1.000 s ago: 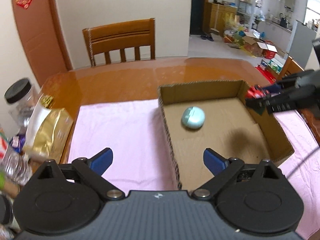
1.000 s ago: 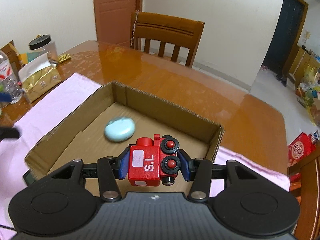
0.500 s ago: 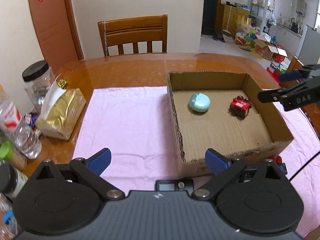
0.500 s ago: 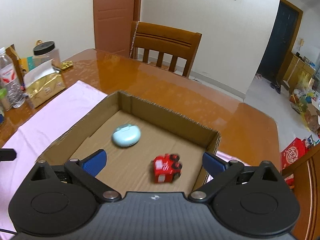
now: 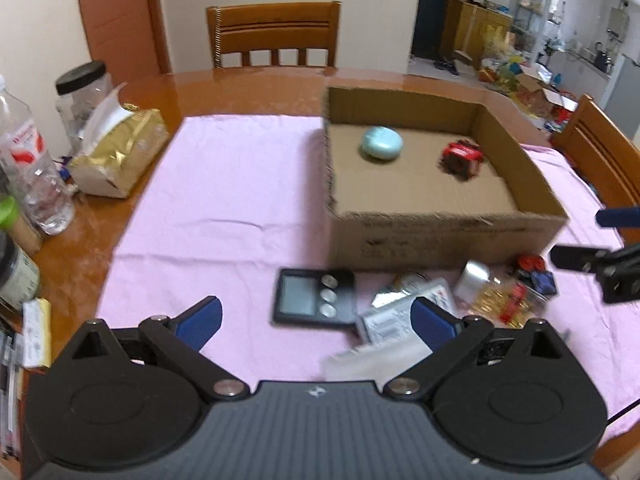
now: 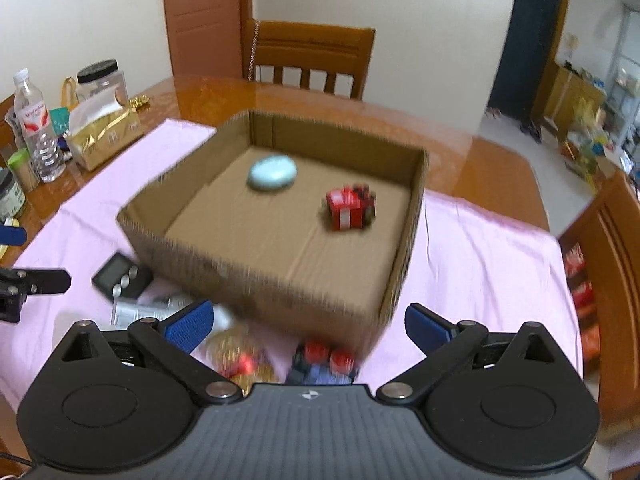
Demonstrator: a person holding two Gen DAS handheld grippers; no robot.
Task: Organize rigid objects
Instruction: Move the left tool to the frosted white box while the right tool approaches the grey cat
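Red toy train [image 6: 349, 208] now lies in box [image 6: 256, 264], right tongs [image 6: 308, 326] withdrawn.

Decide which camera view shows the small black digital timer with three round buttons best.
The left wrist view: the small black digital timer lies whole, screen and three buttons visible. The right wrist view shows it smaller, blurred, at an oblique angle beside the cardboard box.

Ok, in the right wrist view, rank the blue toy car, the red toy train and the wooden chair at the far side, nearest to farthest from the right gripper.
1. Blue toy car: outside the box, just ahead of the right gripper.
2. Red toy train: inside the cardboard box, right side.
3. Wooden chair: beyond the table.
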